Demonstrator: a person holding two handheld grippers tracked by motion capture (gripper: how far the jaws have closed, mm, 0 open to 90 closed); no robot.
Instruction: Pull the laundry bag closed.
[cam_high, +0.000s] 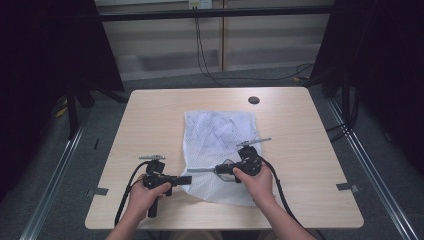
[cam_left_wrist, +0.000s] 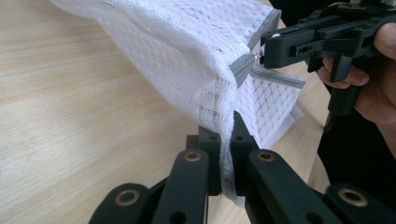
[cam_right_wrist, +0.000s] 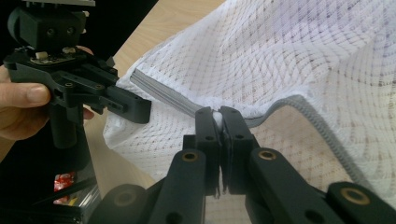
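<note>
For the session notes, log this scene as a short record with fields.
surface: wooden table
item: white mesh laundry bag with a grey zipper, lying flat except at its near edge
left hand-held gripper: shut on the bag's mesh edge
right hand-held gripper: shut at the zipper, apparently on its small white pull
bag state: near edge lifted between both, zipper partly open

A recording lab or test studio, by the look of it: a plain light-wood table sits alone on grey carpet, boxed in by black curtains on both sides. Cables hang down the pale back wall, and metal rails run along the floor.
</note>
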